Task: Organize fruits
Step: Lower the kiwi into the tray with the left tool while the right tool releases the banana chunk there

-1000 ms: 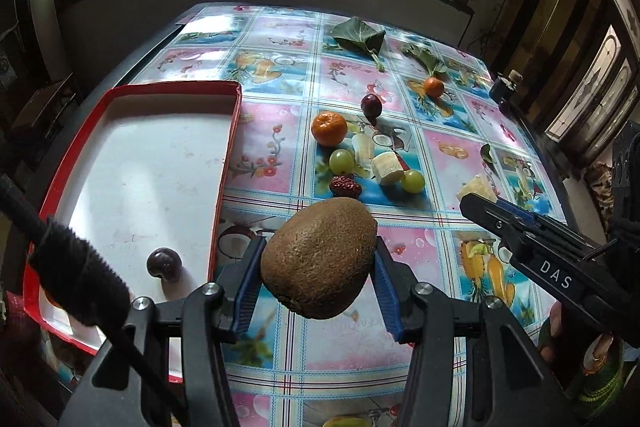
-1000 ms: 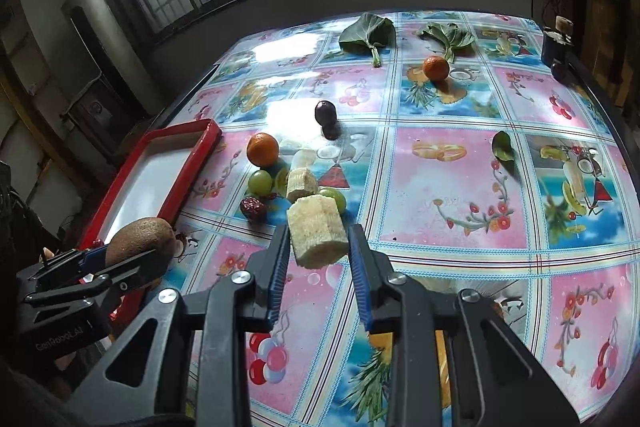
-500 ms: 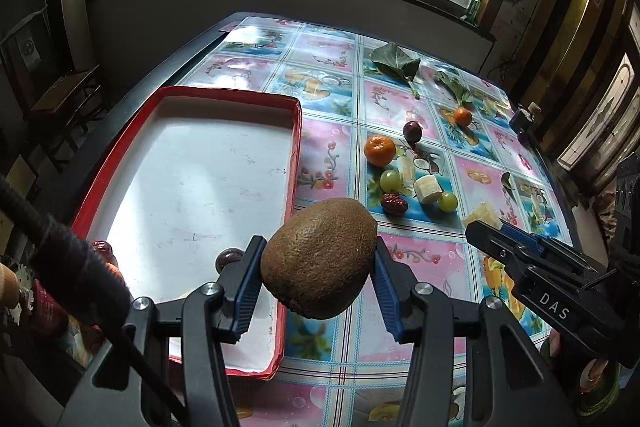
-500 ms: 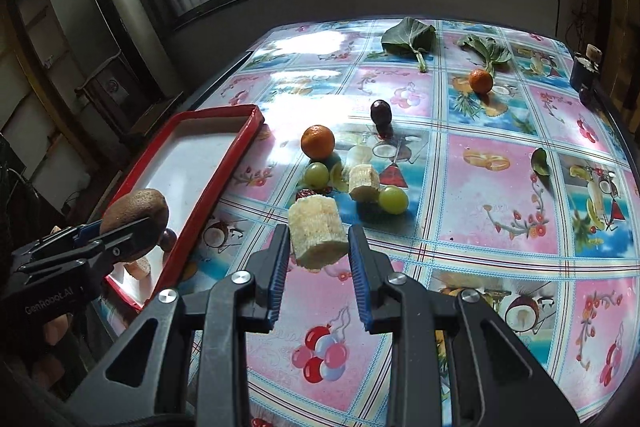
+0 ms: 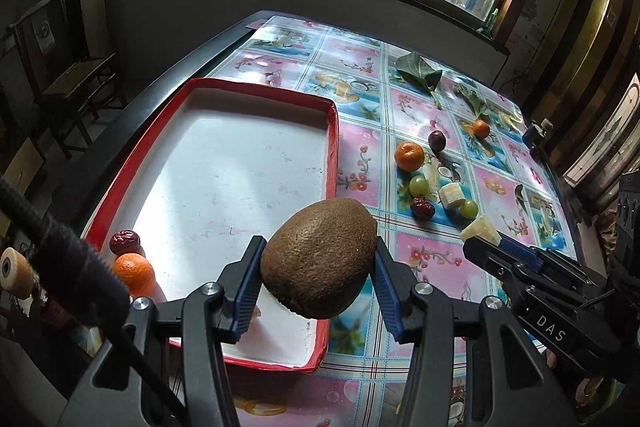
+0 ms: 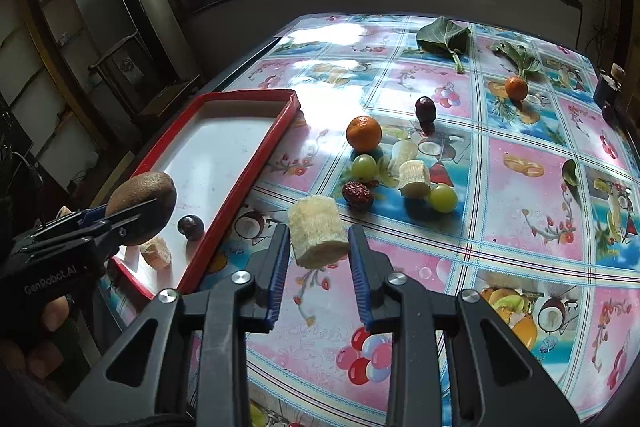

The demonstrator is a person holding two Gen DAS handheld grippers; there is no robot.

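My left gripper (image 5: 318, 269) is shut on a brown kiwi (image 5: 320, 257), held above the near right corner of the red-rimmed white tray (image 5: 332, 131). A red date (image 5: 125, 242) and a small orange (image 5: 134, 273) lie in the tray's near left corner. My right gripper (image 6: 318, 245) is shut on a pale banana chunk (image 6: 318, 231) over the tablecloth, right of the tray (image 6: 256, 171). From the right wrist view the kiwi (image 6: 140, 195) hangs over the tray, where a dark plum (image 6: 191, 227) and a banana piece (image 6: 156, 253) lie.
On the patterned tablecloth (image 6: 520, 211) sit an orange (image 6: 364, 133), two green grapes (image 6: 364, 166), a red date (image 6: 357, 193), a banana chunk (image 6: 416, 179), a dark plum (image 6: 425, 109), a small orange (image 6: 516, 87) and green leaves (image 6: 444, 37). A person's hand (image 6: 44, 323) holds the left gripper.
Both grippers have moved left with their fruit. The kiwi now hangs over the tray's near right corner, and the banana chunk has come closer to the tray's rim.
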